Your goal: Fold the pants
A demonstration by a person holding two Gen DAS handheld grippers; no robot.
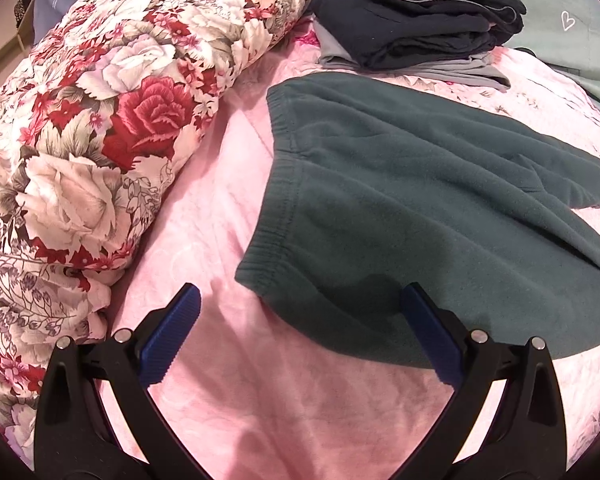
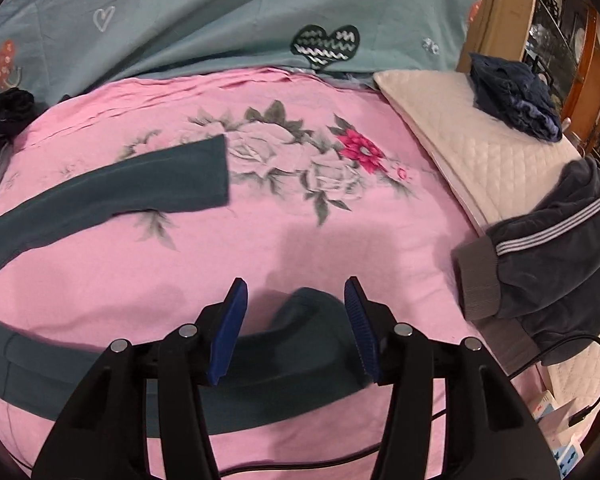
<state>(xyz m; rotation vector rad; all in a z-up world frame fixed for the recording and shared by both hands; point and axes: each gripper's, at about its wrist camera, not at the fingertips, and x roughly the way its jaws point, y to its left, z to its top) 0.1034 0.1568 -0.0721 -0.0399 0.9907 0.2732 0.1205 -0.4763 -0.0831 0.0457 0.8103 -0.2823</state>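
Dark green fleece pants (image 1: pixel 400 208) lie spread on the pink bedsheet (image 1: pixel 228 208), waistband toward the left. My left gripper (image 1: pixel 300 300) is open and empty, hovering over the near corner of the waistband. In the right wrist view the far leg (image 2: pixel 172 180) stretches across the pink sheet and the near leg's cuff end (image 2: pixel 300 320) lies between the fingers of my right gripper (image 2: pixel 296 292). That gripper is open, its blue pads (image 2: pixel 228 328) on either side of the cuff, not closed on it.
A rolled floral quilt (image 1: pixel 100 140) lies along the left. A stack of folded dark clothes (image 1: pixel 420 20) sits beyond the pants. A teal heart-print sheet (image 2: pixel 220 24), a white quilted pad (image 2: pixel 460 128) and a navy striped garment (image 2: pixel 560 248) lie at the right.
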